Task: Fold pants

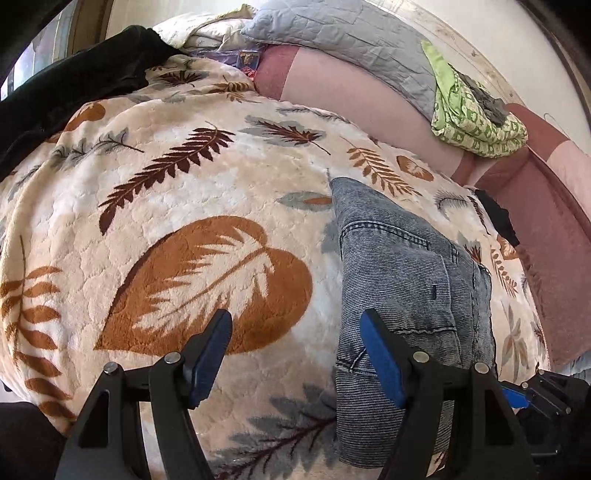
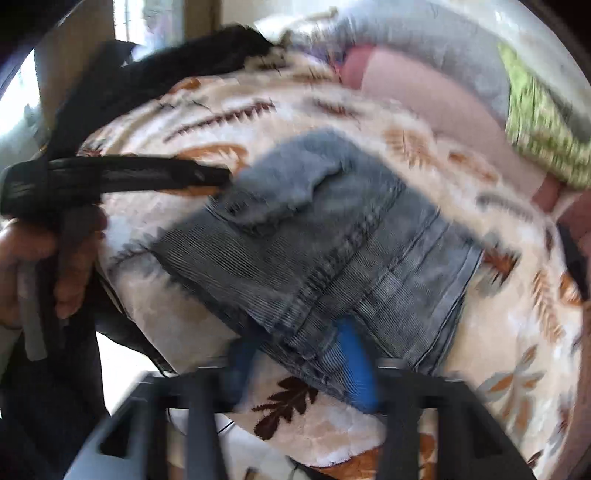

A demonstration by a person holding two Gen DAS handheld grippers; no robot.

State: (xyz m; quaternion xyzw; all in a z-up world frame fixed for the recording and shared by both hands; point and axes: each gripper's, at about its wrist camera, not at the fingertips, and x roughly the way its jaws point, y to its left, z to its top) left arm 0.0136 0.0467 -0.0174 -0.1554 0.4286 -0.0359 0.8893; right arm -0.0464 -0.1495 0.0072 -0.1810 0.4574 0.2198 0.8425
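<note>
One pair of jeans (image 1: 406, 295) lies folded on one leaf-print blanket (image 1: 184, 184). Left gripper (image 1: 295, 354): jaws wide apart, empty, its right finger over the jeans' left edge. Right gripper (image 2: 295, 362): blue pads (image 2: 354, 365) straddle the jeans' near edge; the view is blurred, so a firm clamp cannot be confirmed.

Bed covered by cream fleece blanket (image 1: 177, 192) with brown and grey leaf print. Pink sheet (image 1: 354, 99) beyond it, grey quilted pillow (image 1: 343, 40), folded green patterned cloth (image 1: 476, 125), whitish wall (image 1: 476, 33). Bright window (image 2: 147, 18) far left, daylight.
</note>
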